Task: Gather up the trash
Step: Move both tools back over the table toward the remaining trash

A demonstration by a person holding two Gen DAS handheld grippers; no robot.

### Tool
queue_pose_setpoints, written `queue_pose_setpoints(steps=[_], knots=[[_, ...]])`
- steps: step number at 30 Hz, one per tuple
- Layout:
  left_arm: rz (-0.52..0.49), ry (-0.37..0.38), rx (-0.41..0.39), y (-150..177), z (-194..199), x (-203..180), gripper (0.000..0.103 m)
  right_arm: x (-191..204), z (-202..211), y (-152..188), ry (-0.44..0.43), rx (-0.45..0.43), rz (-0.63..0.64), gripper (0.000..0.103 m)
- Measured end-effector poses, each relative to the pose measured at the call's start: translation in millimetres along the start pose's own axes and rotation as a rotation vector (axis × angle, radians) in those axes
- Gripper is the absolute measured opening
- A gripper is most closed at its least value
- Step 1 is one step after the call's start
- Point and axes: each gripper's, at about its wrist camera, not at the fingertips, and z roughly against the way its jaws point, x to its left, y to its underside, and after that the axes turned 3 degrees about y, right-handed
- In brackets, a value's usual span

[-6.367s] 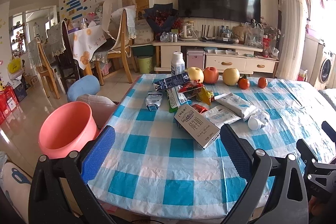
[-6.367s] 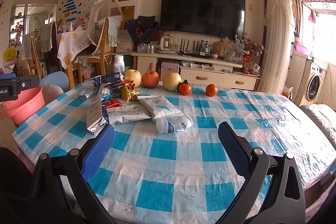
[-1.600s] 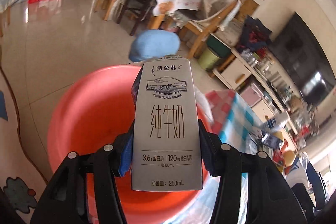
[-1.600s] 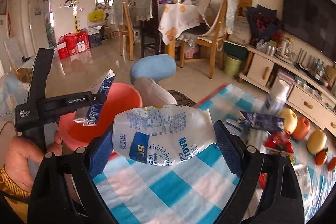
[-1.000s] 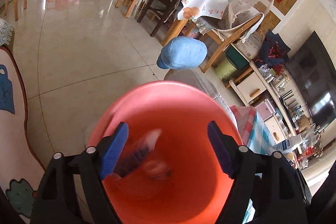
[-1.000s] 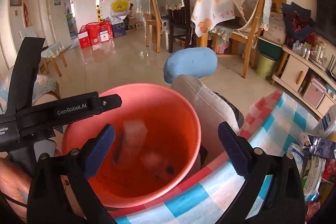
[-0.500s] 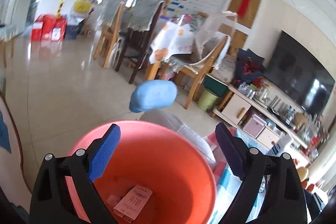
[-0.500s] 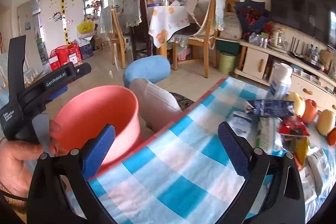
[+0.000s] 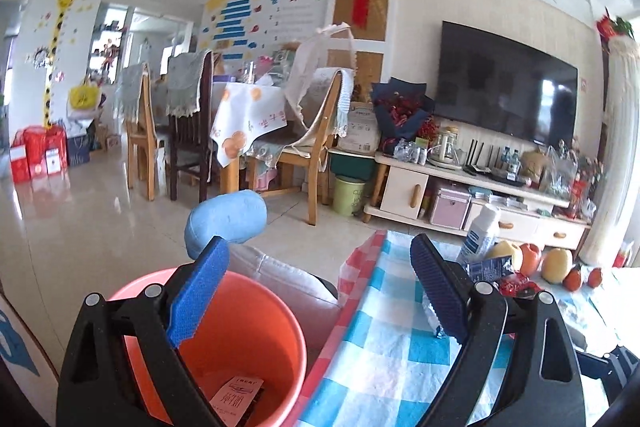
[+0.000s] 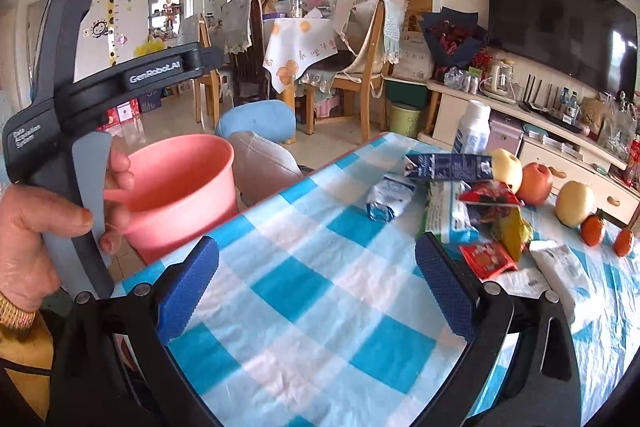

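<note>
Trash is now partly in the pink bucket (image 9: 224,339): a milk carton (image 9: 238,393) lies at its bottom. A moment ago the left gripper (image 9: 316,291) held that carton over the bucket, and the right gripper (image 10: 316,287) held a white bottle. Now both grippers have their fingers wide apart with nothing between them, and both have turned back toward the table (image 10: 304,291). So two pieces look done, and more wait. A blue carton (image 10: 448,167), a small white pack (image 10: 390,197), red wrappers (image 10: 486,255) and white pouches (image 10: 560,267) lie far right on the blue check cloth. Apples (image 10: 534,183) and small oranges (image 10: 592,229) sit behind them. The bucket stands near left, just beside the table edge. Chairs, a TV and a shiny floor fill the room.
</note>
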Motion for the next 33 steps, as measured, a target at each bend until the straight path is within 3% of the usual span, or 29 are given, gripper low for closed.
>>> queue_pose_setpoints(steps=[5, 15, 23, 29, 33], knots=[[-0.038, 0.005, 0.009, 2.6, 0.8, -23.5, 0.091, -17.1, 14.5, 8.3, 0.001, -0.016, -0.061, 0.099], [-0.078, 0.042, 0.170, 13.9, -17.9, -49.5, 0.091, -43.2, 15.2, 23.8, 0.003, 0.055, -0.114, 0.099], [-0.139, 0.125, 0.226, 28.3, -27.0, -77.8, 0.091, -65.7, 31.1, 26.7, 0.036, -0.003, -0.107, 0.099], [-0.089, 0.182, 0.256, 25.7, -42.1, -98.5, 0.091, -104.8, 41.8, 25.6, 0.034, -0.020, -0.202, 0.099], [-0.056, 0.199, 0.310, 18.3, -76.3, -119.0, 0.091, -130.9, 49.6, 24.5, 0.075, -0.013, -0.249, 0.099]])
